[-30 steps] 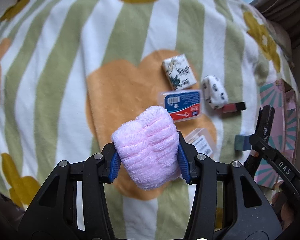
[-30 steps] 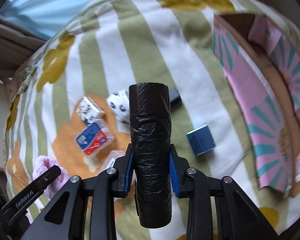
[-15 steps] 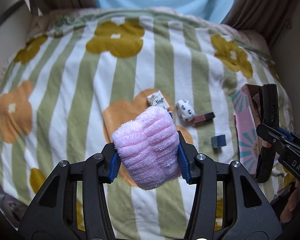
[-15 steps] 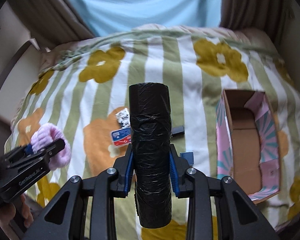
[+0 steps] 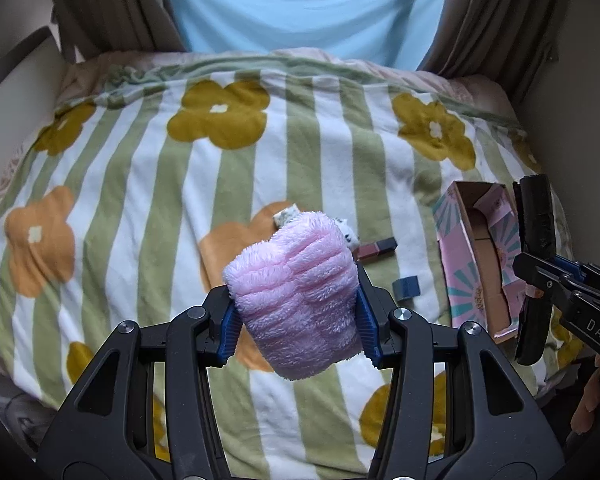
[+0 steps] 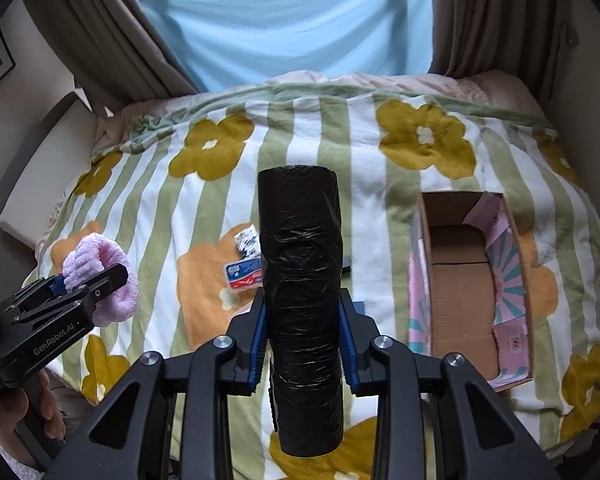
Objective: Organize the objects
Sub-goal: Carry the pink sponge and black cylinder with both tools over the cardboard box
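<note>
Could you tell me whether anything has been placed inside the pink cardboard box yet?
No, the pink cardboard box shows only its bare brown floor in the right wrist view.

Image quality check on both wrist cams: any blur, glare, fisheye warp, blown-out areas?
Left wrist: sharp on the pink fluffy cloth; strong fisheye bowing of the striped floral blanket; dark vignette corners; soft daylight through the blue curtain, no glare. Right wrist: same warp; the black bag roll shows faint sheen; nothing blown out.
</note>
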